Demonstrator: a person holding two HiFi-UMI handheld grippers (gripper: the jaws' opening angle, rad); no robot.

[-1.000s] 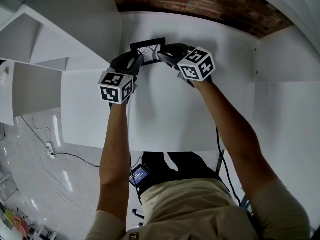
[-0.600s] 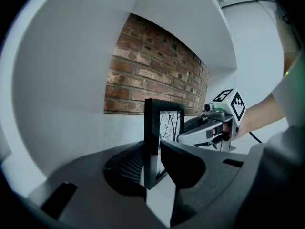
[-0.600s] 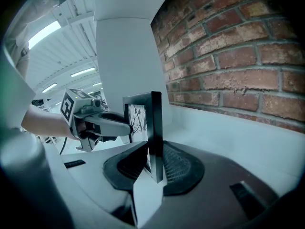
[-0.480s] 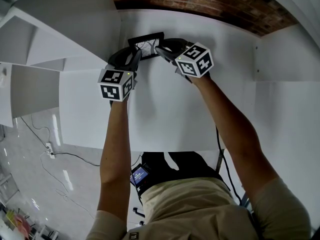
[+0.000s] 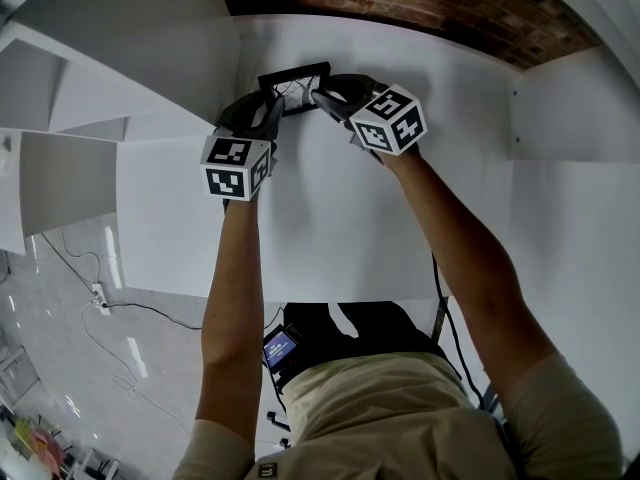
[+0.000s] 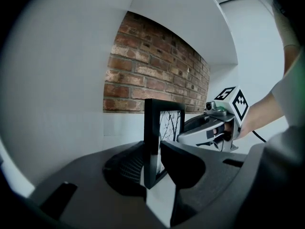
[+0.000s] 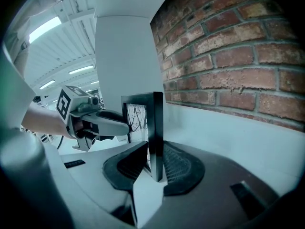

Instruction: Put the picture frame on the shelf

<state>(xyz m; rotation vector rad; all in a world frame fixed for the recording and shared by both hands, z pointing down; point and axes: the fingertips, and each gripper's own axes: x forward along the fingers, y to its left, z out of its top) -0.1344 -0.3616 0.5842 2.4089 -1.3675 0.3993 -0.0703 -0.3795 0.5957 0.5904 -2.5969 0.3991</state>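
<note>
Furthest left in the head view, white side compartments (image 5: 75,173) stepped away from the shelf (image 5: 330,208), a broad white board that filled the middle of the frame. Just right of them, the left claw (image 5: 272,118) reached toward the top centre, with its marker cube (image 5: 236,167) facing the camera. The left gripper view showed this claw clamped on one side edge of the picture frame (image 6: 151,142).

The picture frame (image 5: 295,84) stood upright between the two claws, near the back of the shelf and just in front of the brick wall (image 5: 400,3). Whether its bottom edge touched the shelf could not be told. Its black border enclosed a print of bare branches.

Right of it, the right claw (image 5: 322,101) was closed on the opposite side edge. In the right gripper view both pads pinched the black border.
</note>
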